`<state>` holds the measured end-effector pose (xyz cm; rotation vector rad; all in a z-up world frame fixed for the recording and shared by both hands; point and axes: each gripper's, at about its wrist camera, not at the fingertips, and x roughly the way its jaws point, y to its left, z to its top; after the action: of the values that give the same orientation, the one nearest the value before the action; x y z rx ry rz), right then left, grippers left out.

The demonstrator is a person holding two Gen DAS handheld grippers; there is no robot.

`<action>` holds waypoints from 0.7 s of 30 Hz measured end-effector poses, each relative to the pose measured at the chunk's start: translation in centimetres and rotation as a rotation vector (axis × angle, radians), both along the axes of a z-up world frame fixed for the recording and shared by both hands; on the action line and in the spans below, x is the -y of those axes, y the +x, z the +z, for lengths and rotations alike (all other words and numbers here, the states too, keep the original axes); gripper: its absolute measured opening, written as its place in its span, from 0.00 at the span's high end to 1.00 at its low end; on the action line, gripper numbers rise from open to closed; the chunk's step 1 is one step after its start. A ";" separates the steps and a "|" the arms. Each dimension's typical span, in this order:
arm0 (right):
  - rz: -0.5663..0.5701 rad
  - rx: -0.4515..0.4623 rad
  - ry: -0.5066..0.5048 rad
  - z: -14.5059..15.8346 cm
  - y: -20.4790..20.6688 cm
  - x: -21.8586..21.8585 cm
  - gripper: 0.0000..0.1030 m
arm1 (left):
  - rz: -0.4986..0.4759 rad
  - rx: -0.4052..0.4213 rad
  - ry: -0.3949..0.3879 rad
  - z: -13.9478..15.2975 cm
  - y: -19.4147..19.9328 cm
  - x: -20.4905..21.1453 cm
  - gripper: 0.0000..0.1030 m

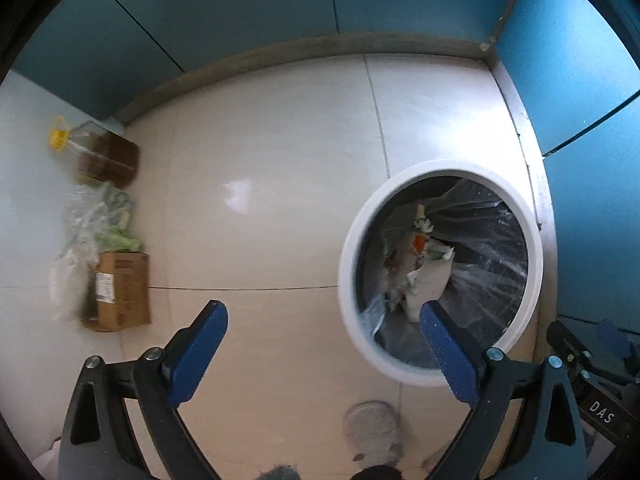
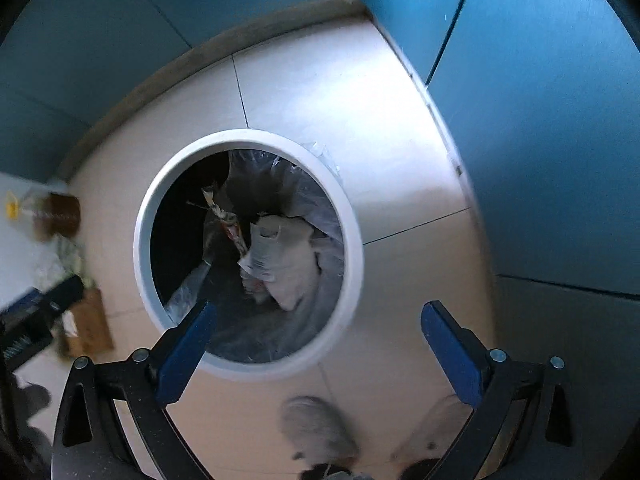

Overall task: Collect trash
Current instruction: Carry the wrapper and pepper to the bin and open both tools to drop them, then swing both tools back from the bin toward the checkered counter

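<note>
A round white-rimmed trash bin (image 1: 352,248) (image 2: 352,240) with a clear liner stands on the tiled floor near the blue wall. Crumpled white paper (image 1: 430,280) (image 2: 292,264) and a printed wrapper (image 2: 230,226) lie inside it. My left gripper (image 1: 322,318) points down at the floor beside the bin, its right finger over the bin's mouth, jaws wide open and empty. My right gripper (image 2: 318,316) hangs over the bin's near rim, also open with nothing between its blue pads (image 2: 448,348).
At the left wall stand a cardboard box (image 1: 124,296) (image 2: 86,328), plastic bags (image 1: 96,224) and an oil bottle with a yellow cap (image 1: 92,148). Grey slippers (image 1: 372,432) (image 2: 316,428) show at the bottom. Blue panels (image 2: 540,140) close the right side.
</note>
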<state>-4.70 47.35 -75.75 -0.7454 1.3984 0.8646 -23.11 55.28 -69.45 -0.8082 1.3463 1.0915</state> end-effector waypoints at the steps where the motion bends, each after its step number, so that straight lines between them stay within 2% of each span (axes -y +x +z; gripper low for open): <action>1: 0.010 0.007 0.003 0.6 -0.1 0.1 0.00 | 0.002 0.001 0.000 0.4 -0.1 0.2 0.05; 7: 0.046 -0.012 0.016 5.0 -1.4 0.6 0.00 | 0.017 -0.005 0.004 4.4 -1.3 2.5 0.05; 10: 0.065 -0.005 0.021 8.0 -2.0 1.0 0.00 | 0.022 -0.015 -0.004 7.4 -1.5 3.9 0.05; 16: 0.094 0.014 0.037 16.0 -2.2 2.4 0.00 | 0.011 -0.008 0.018 14.9 -1.2 6.4 0.05; 21: 0.100 0.023 0.060 24.6 -1.7 4.6 0.00 | 0.029 0.022 0.048 22.0 -1.9 8.0 0.05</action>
<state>-6.45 42.78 -51.12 -0.7822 1.3181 0.9689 -25.00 47.31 -47.49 -0.8043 1.2884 1.1305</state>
